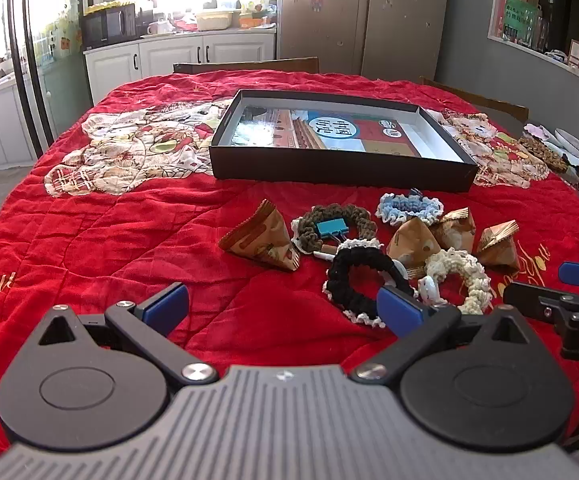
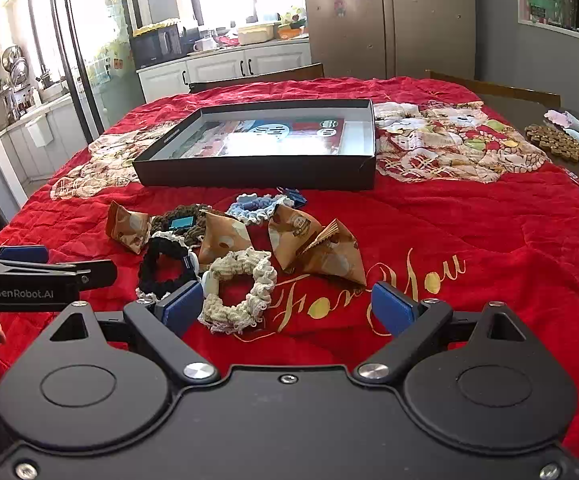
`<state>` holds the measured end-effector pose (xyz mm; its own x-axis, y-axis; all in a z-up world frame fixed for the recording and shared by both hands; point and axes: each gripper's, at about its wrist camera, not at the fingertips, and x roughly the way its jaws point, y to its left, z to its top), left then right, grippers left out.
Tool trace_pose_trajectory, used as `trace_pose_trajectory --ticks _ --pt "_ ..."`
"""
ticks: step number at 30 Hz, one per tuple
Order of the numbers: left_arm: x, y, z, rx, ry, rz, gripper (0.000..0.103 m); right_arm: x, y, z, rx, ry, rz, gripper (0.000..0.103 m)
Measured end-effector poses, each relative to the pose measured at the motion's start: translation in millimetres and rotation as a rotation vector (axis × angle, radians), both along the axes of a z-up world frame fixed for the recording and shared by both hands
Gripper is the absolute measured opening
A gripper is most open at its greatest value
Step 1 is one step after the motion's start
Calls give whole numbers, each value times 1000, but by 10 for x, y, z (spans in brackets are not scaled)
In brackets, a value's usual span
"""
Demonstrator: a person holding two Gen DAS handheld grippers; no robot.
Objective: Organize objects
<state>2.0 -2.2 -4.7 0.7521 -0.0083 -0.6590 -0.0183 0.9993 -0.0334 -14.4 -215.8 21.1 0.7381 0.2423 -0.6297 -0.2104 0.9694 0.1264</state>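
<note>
Your counter (image 1: 89,240) carries the open black box (image 1: 341,168) at the far side, with scrunchies and triangular packets (image 2: 313,252) heaped nearer you. Both your left claw (image 1: 285,308) and right claw (image 2: 287,306) gape wide, empty. Nothing looks sorted yet; next, probably close on the cream scrunchie (image 2: 237,292).

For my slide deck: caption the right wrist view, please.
Open right gripper hovers before cream scrunchie and snack packets, with black box beyond on red quilt.

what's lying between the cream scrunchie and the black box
In the right wrist view, brown triangular packets and the blue scrunchie lie between the cream scrunchie and the black box.
</note>
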Motion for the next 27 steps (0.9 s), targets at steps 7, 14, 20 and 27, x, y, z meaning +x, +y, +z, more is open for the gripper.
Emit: trace_pose_trajectory --ticks 7,14,20,27 --pt "6 -10 -8 2 5 2 103 3 3 -5 -1 3 2 92" --pt "6 -6 -14 2 6 2 103 0 5 -14 -2 4 2 92" --pt "19 -7 -16 1 10 -3 103 6 18 -46 -3 12 5 92" --pt "37 -15 -25 -5 14 -10 103 22 19 -56 -3 20 8 92"
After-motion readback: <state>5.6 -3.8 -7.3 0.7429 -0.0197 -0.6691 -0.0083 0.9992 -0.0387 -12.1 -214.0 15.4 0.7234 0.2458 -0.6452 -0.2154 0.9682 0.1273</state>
